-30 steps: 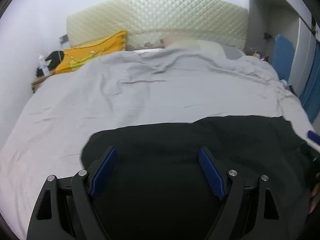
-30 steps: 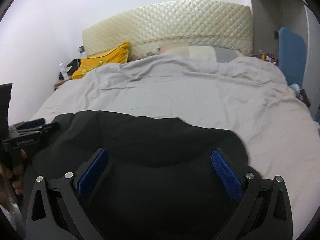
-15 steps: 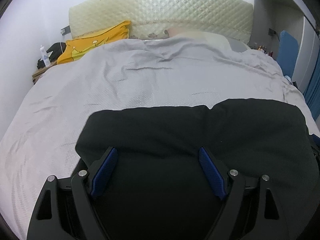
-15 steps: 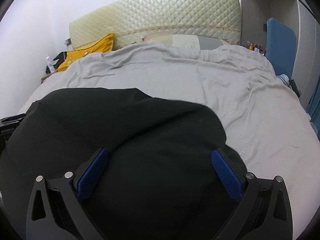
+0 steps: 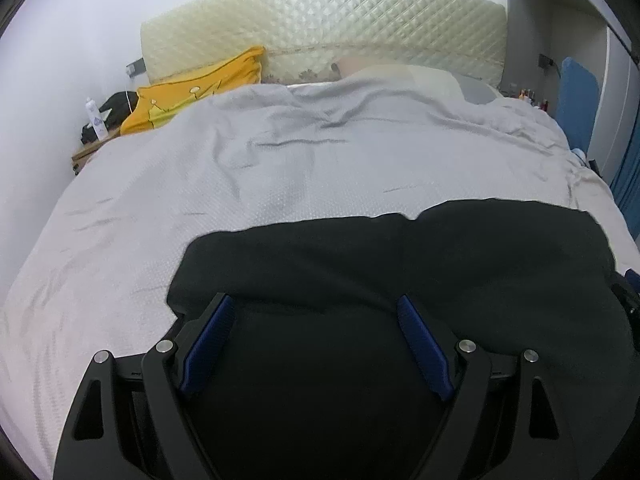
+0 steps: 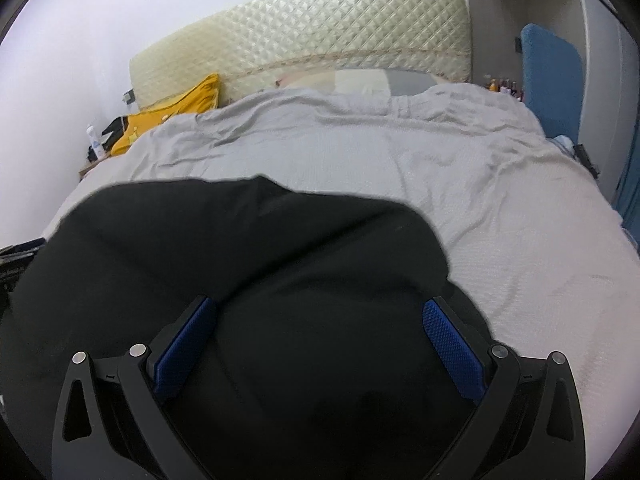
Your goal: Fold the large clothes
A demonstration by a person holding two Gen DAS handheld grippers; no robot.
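A large black garment (image 5: 400,264) lies spread over the near part of a grey bed cover (image 5: 280,168). It also fills the lower half of the right wrist view (image 6: 240,248). My left gripper (image 5: 316,312) stands wide open over the garment's left part, blue pads (image 5: 208,340) apart, nothing between them. My right gripper (image 6: 320,316) stands wide open over the garment's right part, its blue pads (image 6: 452,344) apart. The garment's near edge is hidden under both grippers.
A quilted cream headboard (image 5: 320,24) stands at the far end. A yellow pillow (image 5: 192,92) lies at the far left, with a bedside shelf and bottle (image 5: 94,118) beside it. A blue panel (image 5: 576,96) stands at the far right.
Both grippers have moved forward over the bed. The black garment now reaches farther up the cover and lies flatter. Both grippers stayed open.
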